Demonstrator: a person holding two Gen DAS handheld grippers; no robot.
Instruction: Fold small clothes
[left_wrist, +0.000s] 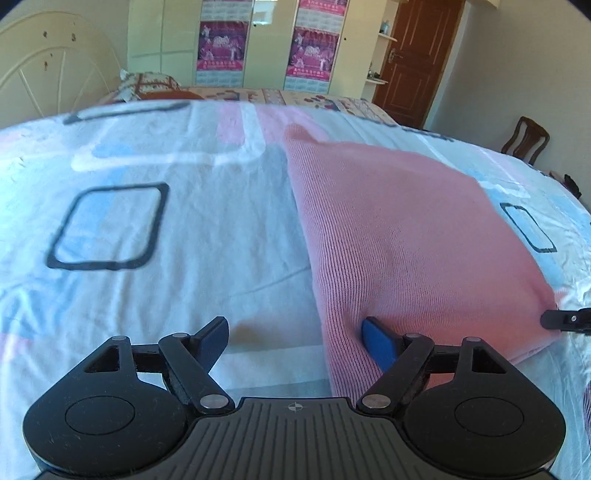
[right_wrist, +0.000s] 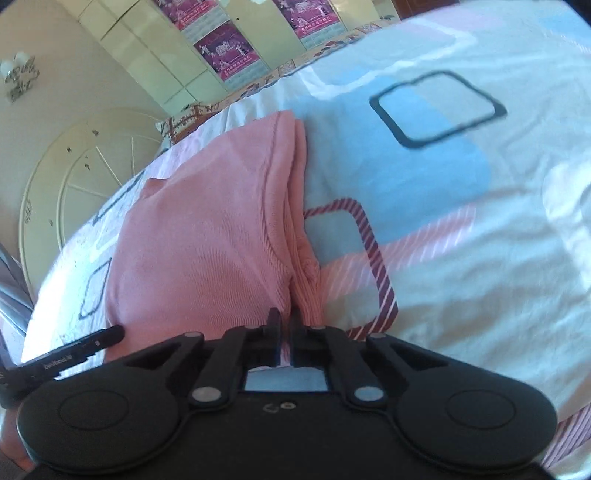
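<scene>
At the bottom of the left wrist view, the left gripper (left_wrist: 295, 338) fills the lower frame, its two fingers spread wide apart. The left finger rests over bare bed sheet; the blue pad of the right finger (left_wrist: 376, 341) touches the near edge of a pink knitted garment (left_wrist: 399, 236). Nothing is held between them. At the right edge of this view, the tip of the right gripper (left_wrist: 565, 319) pokes in at the garment's lower right corner.

In the right wrist view, the right gripper (right_wrist: 285, 321) sits at the bottom centre with its fingers nearly together, pinching the near edge of the pink garment (right_wrist: 207, 221). A black finger of the left gripper (right_wrist: 85, 349) shows at the lower left, beside the garment.

The garment lies folded on the bed sheet (left_wrist: 147, 258), right of centre in the left view and left of centre in the right view, with stacked layers along one edge. The sheet is white with blue and pink blocks and dark rounded square outlines.

Farther back, a cream headboard (left_wrist: 48, 70) stands upper left, a pale wardrobe (left_wrist: 258, 40) with two pink posters at top centre, a brown door (left_wrist: 417, 59) upper right, and a wooden chair (left_wrist: 526, 138) at the right.
</scene>
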